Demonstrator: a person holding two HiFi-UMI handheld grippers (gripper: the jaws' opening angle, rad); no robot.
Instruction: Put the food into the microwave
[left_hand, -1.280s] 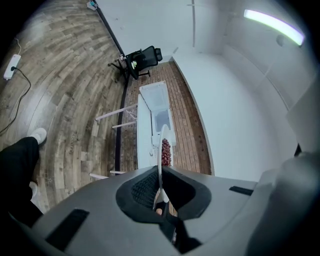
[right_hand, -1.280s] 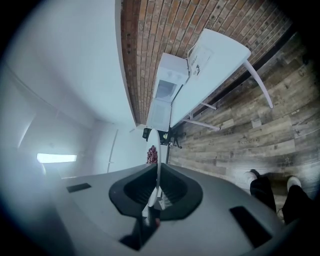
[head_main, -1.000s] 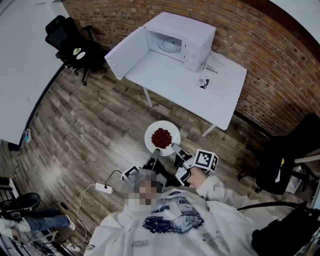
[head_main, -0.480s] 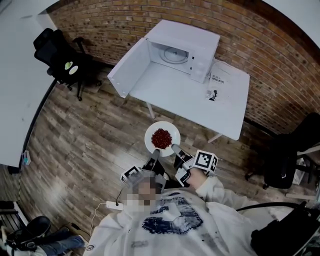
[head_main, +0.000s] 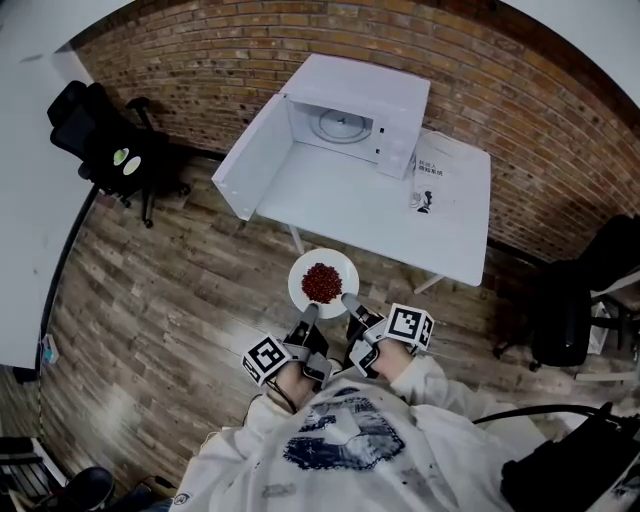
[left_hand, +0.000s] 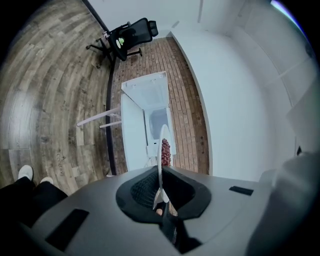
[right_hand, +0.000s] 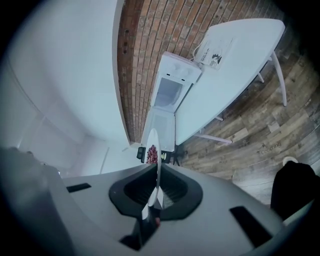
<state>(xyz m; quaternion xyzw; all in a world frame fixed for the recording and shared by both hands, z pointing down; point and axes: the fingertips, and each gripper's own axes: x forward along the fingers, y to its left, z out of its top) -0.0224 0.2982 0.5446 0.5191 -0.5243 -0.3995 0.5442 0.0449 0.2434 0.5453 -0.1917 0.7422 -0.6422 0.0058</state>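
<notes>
A white plate (head_main: 306, 294) heaped with red food (head_main: 321, 282) hangs over the wood floor, short of the white table (head_main: 440, 225). My left gripper (head_main: 309, 313) is shut on the plate's near left rim and my right gripper (head_main: 350, 300) on its near right rim. In the left gripper view the plate (left_hand: 161, 150) shows edge-on between the jaws, as does the plate (right_hand: 155, 150) in the right gripper view. The white microwave (head_main: 385, 95) stands on the table's far left with its door (head_main: 248, 160) swung wide open and its glass turntable (head_main: 340, 125) bare.
A paper sheet (head_main: 430, 170) with a small dark object on it lies on the table right of the microwave. Black office chairs stand at far left (head_main: 95, 140) and at right (head_main: 570, 310). A brick wall (head_main: 520, 110) runs behind the table.
The view has shifted: the table and microwave now sit a little nearer and lower in the picture. Both grippers still hold the plate between them.
</notes>
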